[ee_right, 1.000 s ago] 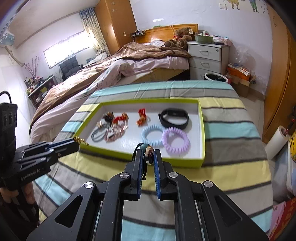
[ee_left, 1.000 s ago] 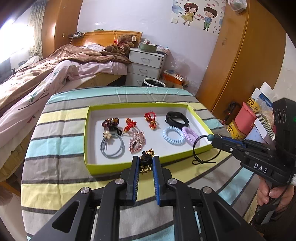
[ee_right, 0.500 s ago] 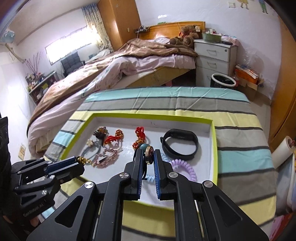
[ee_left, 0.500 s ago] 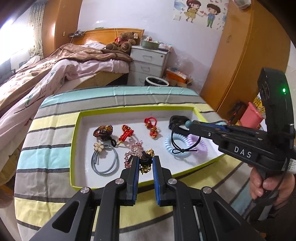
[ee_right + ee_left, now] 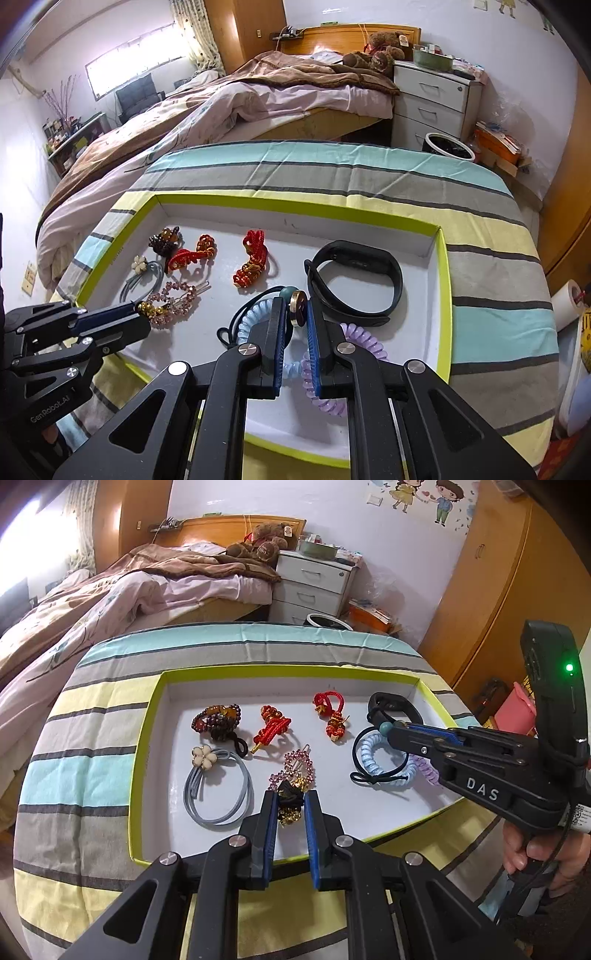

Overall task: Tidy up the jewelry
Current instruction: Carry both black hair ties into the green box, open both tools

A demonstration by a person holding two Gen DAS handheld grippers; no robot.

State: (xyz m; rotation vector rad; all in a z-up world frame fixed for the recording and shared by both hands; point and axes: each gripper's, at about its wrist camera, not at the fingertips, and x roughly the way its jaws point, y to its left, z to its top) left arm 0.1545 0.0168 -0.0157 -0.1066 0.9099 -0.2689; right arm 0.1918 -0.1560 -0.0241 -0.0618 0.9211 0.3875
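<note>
Comparing with a second ago, I see that both claws have moved from the near edge of the worktop to a place over the green-rimmed tray [image 5: 146,738]. My left claw [image 5: 290,805] is closed almost fully on a black and gold hair ornament [image 5: 291,801], which now hangs just in front of the pink rhinestone clip [image 5: 297,770] and beside the grey flower hair tie [image 5: 218,782]. My right claw [image 5: 293,314] is also nearly closed; it pinches the round gold charm [image 5: 298,302] of a black elastic hair tie [image 5: 369,760], and the loop of this tie, which lay outside the tray before, now drapes over the blue coil tie [image 5: 384,753]. The purple coil tie [image 5: 362,339] and the black wristband [image 5: 354,280] are just beside it. The red knotted ornaments [image 5: 271,729] and the dark beaded piece [image 5: 216,720] rest untouched further back.

I judge that both pieces are now carried in and only the release remains. A free white spot near each claw seems suitable, so the new items do not tangle with the neighbours.
</note>
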